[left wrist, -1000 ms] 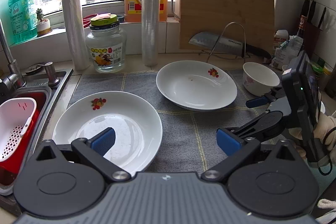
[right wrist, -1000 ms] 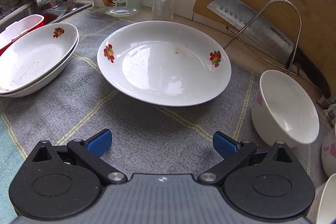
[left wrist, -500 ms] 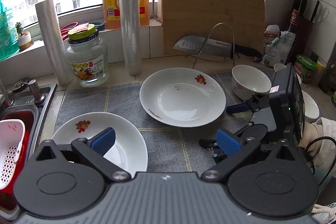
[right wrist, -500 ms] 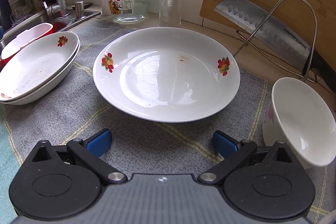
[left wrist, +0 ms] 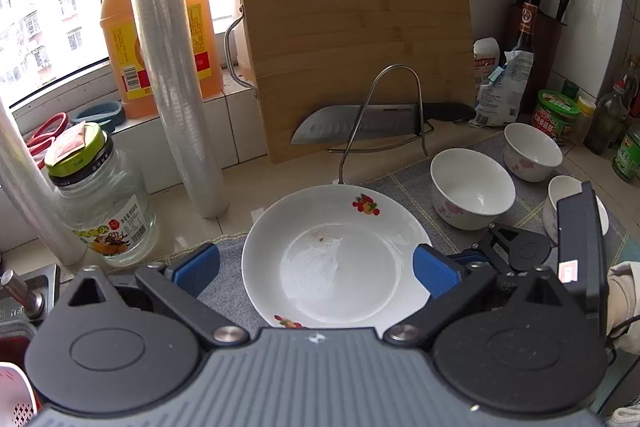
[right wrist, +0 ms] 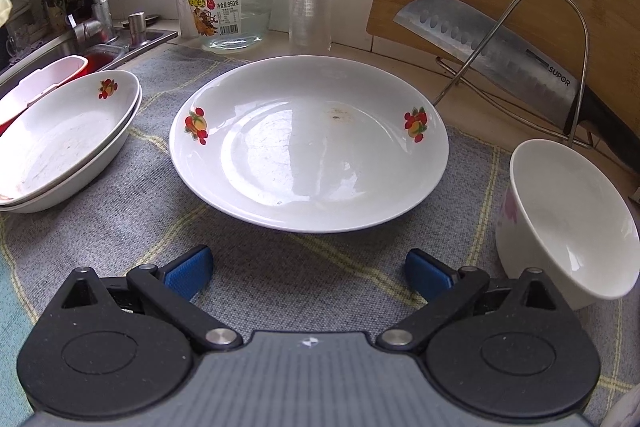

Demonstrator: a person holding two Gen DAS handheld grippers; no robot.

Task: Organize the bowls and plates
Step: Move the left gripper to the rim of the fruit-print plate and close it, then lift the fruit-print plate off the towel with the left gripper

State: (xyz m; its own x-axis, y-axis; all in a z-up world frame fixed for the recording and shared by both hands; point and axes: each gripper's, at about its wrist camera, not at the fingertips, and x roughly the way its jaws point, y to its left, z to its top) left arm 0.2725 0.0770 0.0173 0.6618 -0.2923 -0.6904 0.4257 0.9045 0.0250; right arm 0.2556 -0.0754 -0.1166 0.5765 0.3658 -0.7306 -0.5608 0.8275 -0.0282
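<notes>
So in the last second the left hand-held gripper (left wrist: 316,267) swung off the stacked pair of plates (right wrist: 68,135) by the sink end of the desk and now hangs right over the single plate (left wrist: 332,259) in the middle of the grey mat (right wrist: 280,267), with its blue pads spread wide on either side of the rim and nothing between them. The right hand-held gripper (right wrist: 308,273) has barely budged; it sits low at the front edge of the desk, jaws also wide apart and empty, aimed at the near rim of that same plate. To me that reads like the left stack is done for now and this loose plate is next to go onto it, though which side actually takes it I can't call. The plate lies flat and face up. It's round, so there's no real long axis, but the two fruit decals sit across from each other, one toward the sink side and one toward the knife rack (right wrist: 520,39). There's a small brownish smudge near the back of the well. The bowls (left wrist: 472,193) are off at the right end of the mat, upright, near each other and not nested yet, so that part looks untouched.
</notes>
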